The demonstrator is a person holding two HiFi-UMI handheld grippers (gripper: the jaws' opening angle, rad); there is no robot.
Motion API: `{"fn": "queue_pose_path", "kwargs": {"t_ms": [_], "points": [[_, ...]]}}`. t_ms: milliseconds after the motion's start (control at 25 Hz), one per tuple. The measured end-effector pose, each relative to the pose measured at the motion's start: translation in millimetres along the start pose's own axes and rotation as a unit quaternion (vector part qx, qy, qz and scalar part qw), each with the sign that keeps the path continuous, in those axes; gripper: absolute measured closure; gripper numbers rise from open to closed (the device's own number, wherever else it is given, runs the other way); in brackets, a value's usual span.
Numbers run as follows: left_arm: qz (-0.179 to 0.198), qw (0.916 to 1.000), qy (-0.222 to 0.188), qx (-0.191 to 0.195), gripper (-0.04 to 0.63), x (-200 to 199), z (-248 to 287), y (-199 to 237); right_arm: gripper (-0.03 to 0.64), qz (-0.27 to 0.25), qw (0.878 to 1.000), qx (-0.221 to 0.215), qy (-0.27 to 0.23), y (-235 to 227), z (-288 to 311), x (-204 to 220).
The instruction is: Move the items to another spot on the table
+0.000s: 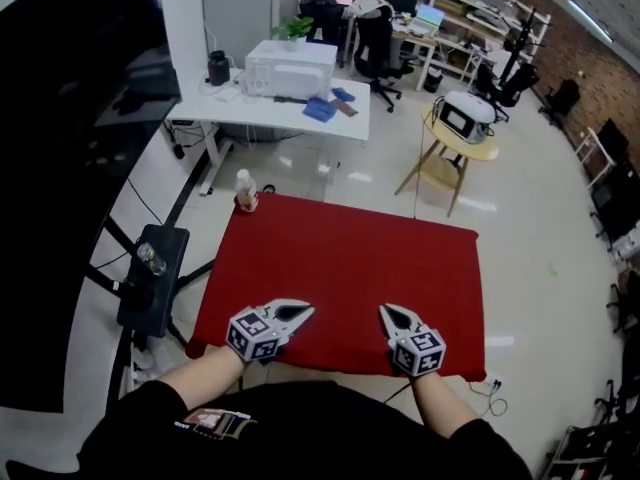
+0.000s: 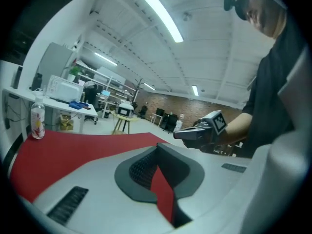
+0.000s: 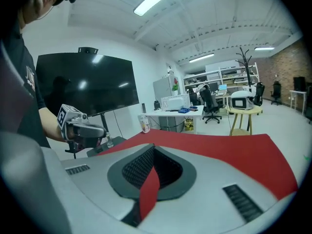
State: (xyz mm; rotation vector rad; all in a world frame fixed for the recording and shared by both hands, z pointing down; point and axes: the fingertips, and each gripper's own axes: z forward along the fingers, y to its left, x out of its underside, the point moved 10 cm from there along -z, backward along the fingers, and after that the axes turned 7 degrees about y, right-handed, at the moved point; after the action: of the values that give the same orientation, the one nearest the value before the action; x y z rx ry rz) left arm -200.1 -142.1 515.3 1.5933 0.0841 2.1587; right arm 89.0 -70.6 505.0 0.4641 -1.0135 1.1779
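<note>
One bottle (image 1: 245,190), apparently; two tongs (image 1: 303,311) (image 1: 384,312).

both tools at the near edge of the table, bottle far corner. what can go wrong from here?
1. The bottle stands on the far left corner of the red table, close to the edge; a clumsy nudge could tip it onto the floor.
2. The left tool and right tool are both shut and empty; reaching in without opening would likely push the bottle rather than grip it.

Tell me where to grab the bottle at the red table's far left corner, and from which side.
Grip the bottle around its body, below the cap, jaws level. It stands upright at the table's corner, so best come from the near side with the left gripper, now shut and empty.
</note>
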Motion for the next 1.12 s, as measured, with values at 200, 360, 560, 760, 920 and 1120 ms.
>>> {"fn": "queue_pose_path", "kwargs": {"t_ms": [200,360,560,760,920,1120], "points": [[0.0,0.9993,0.026,0.025,0.604,10,-23,-60,0.623,0.011,1.0,-0.002,-0.018,32,-53,7],[0.011,0.9997,0.019,0.005,0.604,3,-26,-102,0.624,-0.013,0.999,-0.037,-0.018,42,-94,14],[-0.037,0.9991,-0.022,0.003,0.603,-2,-10,-161,0.624,-0.022,0.994,-0.1,-0.021,46,-149,27],[-0.017,0.9989,-0.004,0.044,0.604,-1,20,-200,0.626,-0.024,0.991,-0.12,-0.045,41,-173,36],[-0.013,0.9979,0.011,0.063,0.604,2,20,-202,0.627,-0.005,0.991,-0.124,-0.05,44,-174,39],[-0.008,0.9969,0.023,0.075,0.603,5,18,-200,0.627,0.017,0.99,-0.127,-0.062,55,-174,40]]}}
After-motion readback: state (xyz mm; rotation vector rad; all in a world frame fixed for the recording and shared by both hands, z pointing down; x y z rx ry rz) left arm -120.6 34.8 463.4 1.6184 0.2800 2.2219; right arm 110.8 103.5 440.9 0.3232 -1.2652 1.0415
